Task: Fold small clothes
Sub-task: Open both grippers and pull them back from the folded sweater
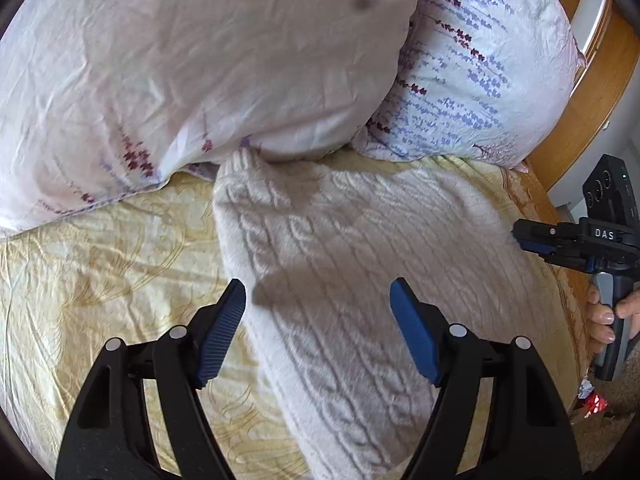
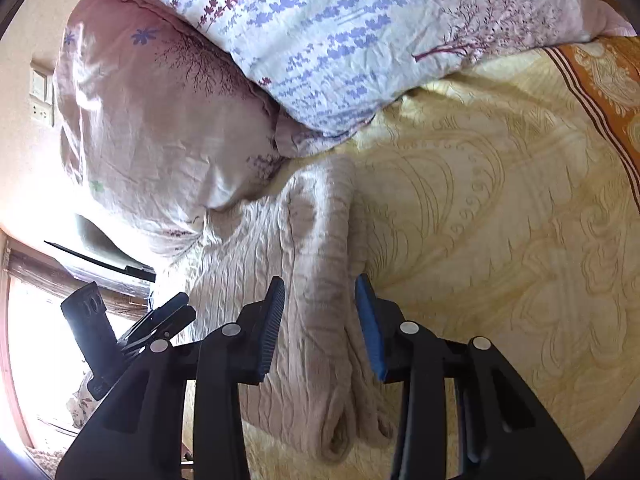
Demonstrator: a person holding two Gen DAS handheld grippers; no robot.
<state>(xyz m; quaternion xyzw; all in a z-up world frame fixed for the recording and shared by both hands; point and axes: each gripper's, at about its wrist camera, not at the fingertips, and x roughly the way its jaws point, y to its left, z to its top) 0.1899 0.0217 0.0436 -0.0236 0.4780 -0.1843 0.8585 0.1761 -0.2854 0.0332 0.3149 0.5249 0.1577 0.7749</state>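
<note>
A cream cable-knit sweater point(image 1: 360, 248) lies on the yellow patterned bedspread point(image 1: 100, 264), its far end against the pillows. My left gripper point(image 1: 318, 292) is open and empty, hovering over the sweater's left edge. In the left wrist view my right gripper point(image 1: 524, 236) shows at the sweater's right edge, its jaws close together. In the right wrist view my right gripper point(image 2: 320, 288) stands open astride a folded sleeve ridge of the sweater point(image 2: 320, 340), not clamped on it. The other gripper point(image 2: 168, 316) shows at the left.
Two floral pillows point(image 1: 200, 60) point(image 1: 472, 72) lie at the head of the bed, touching the sweater's far end. A wooden headboard point(image 1: 592, 92) curves at the right. An orange border point(image 2: 608, 92) edges the bedspread. A wall socket point(image 2: 42, 100) is at the far left.
</note>
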